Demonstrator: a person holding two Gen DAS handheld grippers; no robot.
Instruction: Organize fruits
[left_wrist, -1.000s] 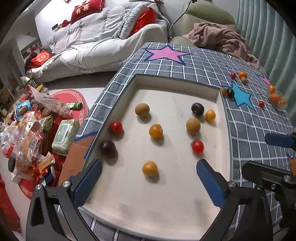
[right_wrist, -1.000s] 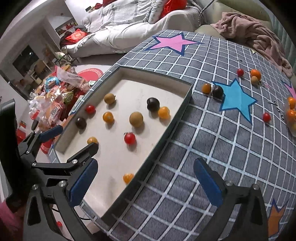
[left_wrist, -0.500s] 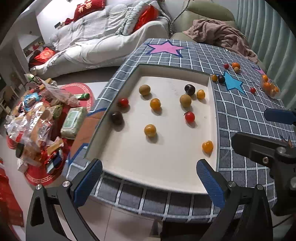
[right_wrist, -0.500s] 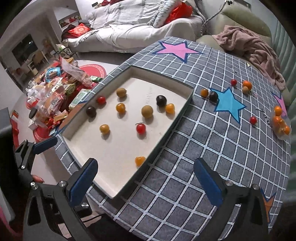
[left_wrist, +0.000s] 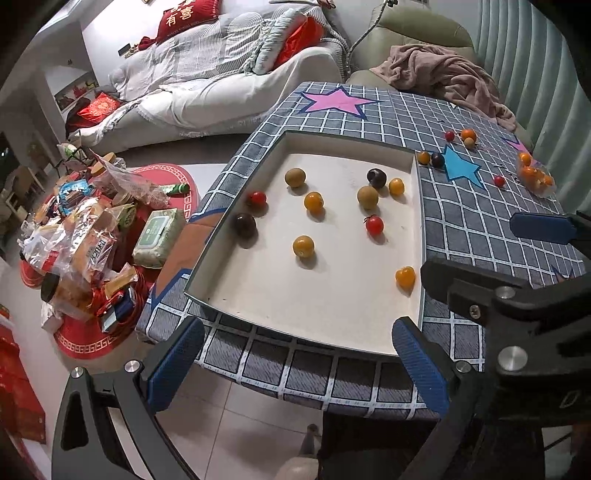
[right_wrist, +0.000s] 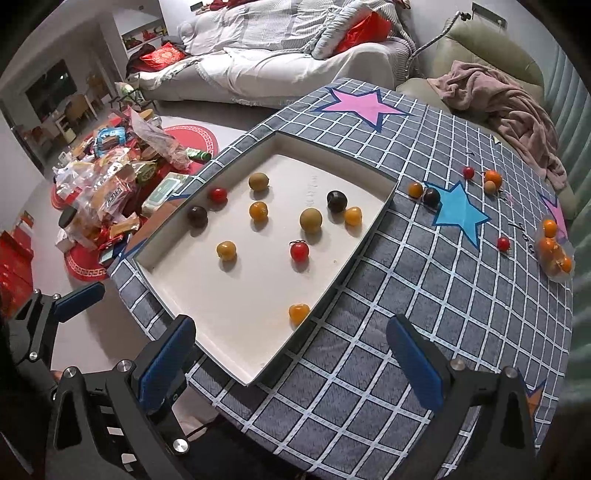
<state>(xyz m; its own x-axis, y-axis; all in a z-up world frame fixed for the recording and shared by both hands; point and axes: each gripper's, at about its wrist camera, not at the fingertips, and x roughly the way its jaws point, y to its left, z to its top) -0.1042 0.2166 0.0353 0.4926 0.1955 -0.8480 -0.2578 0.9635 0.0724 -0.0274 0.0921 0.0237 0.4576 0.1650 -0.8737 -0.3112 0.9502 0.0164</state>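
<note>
Your left gripper (left_wrist: 295, 365) hangs off the near edge of the table, blue-padded fingers wide apart with nothing between them, so it looks parked rather than mid-grab. From there, going left to right: the shallow white rectangular tray (left_wrist: 343, 339) sits toward the table's left edge on the grey checked star-print tablecloth (right_wrist: 424, 295), and its raised rim is what stops the round stuff rolling off. Inside, a dark plum (left_wrist: 245, 224) and a red cherry tomato (left_wrist: 256, 198) hug the left wall, yellow and brown fruits are scattered mid-tray, and one orange tomato (left_wrist: 405, 277) rests against the right wall near the front corner.

Past the rim, loose fruits (right_wrist: 430, 195) lie near the blue star, well apart from the tray, with a clear bag of orange fruits (right_wrist: 554, 251) by the right edge. I'd guess those are next in.

Your right gripper (right_wrist: 291, 358) is spread wide too, holding nothing, over the near edge.
</note>
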